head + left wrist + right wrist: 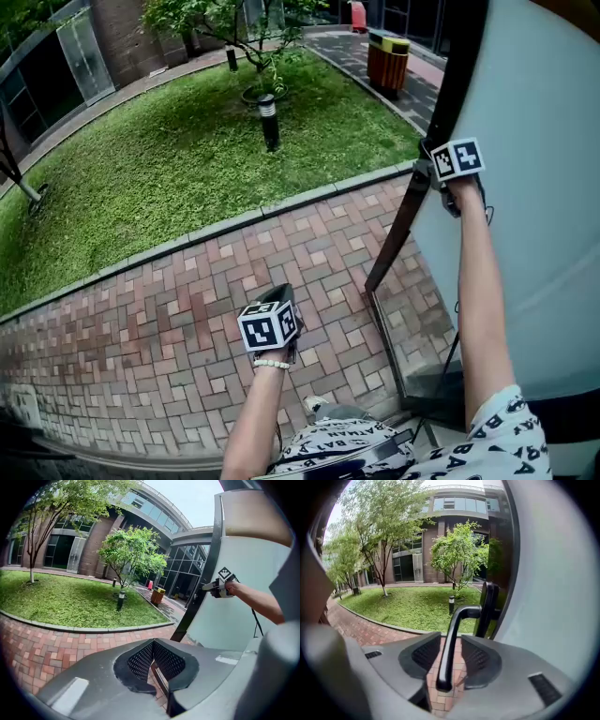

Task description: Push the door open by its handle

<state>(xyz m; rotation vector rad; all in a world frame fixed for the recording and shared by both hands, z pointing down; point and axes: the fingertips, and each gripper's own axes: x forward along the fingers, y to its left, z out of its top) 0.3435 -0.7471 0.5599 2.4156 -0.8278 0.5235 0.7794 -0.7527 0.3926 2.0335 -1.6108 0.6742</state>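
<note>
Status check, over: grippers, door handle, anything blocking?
Left gripper shut, empty. Right gripper open, handle between jaws, unclamped. Door stands open over brick paving; no obstruction seen.

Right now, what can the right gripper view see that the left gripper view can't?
Only the right gripper view: the black door handle up close, standing between the open jaws of the right gripper.
Only the left gripper view: the left gripper, shut with nothing in it, the person's arm reaching to the door, and an orange bin.
Both: the pale door, the lawn, a short lamp post and the brick path.
</note>
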